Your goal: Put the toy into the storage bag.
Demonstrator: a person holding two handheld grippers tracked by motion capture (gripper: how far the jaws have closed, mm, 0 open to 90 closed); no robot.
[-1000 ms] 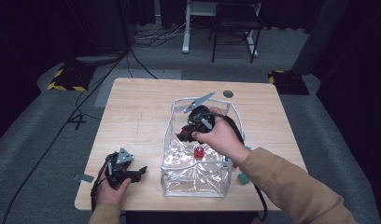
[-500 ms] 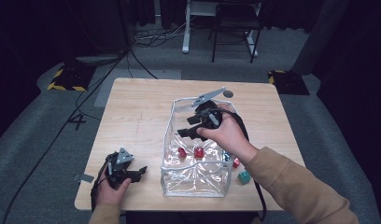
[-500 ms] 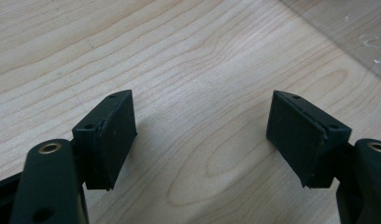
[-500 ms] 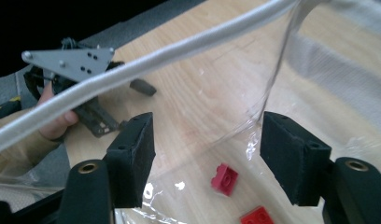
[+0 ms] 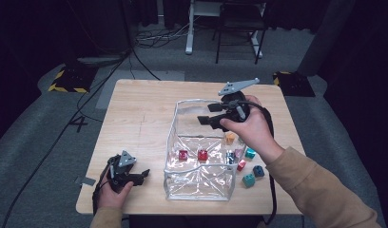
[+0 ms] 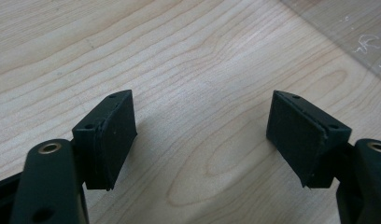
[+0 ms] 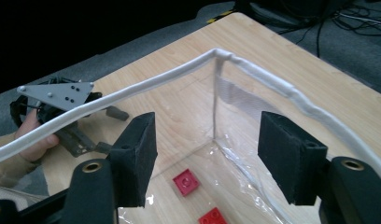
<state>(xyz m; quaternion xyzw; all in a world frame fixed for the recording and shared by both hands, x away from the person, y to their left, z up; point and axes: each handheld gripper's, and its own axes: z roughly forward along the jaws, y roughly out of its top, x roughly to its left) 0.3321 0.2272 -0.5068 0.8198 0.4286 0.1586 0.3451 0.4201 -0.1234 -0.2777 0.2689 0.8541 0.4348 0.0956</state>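
High view: my right gripper (image 5: 205, 114) hangs over the far half of the clear soft-plastic bin with the white piped rim (image 5: 194, 101), its jaws spread with nothing between them; they have just been opening, and I judge the work to be dropping bricks into that bin one by one. Two small red plastic studded bricks (image 5: 192, 155) lie on the bin's floor at about 9 o'clock from its centre, apart from each other. At the bin's 3 o'clock, near its right wall, a loose cluster of small coloured bricks (image 5: 243, 163) in orange, teal, red and dark blue waits within easy reach of my right hand; whether the innermost ones sit inside the wall I cannot tell.

From the right gripper view, the black foam-faced pads (image 7: 137, 156) frame the bin's far corner, where the white piping (image 7: 268, 86) meets an upright seam, and the red bricks show below on glossy, crinkled film that throws glare.

My left gripper (image 5: 143, 175) rests on the pale wood-grain tabletop (image 5: 135, 118) at roughly 8 o'clock from the bin, parked out of the way, I think. In the left gripper view its flat matte pads (image 6: 111, 135) stand wide apart over bare grain, with the bin's film edge at 1 o'clock.
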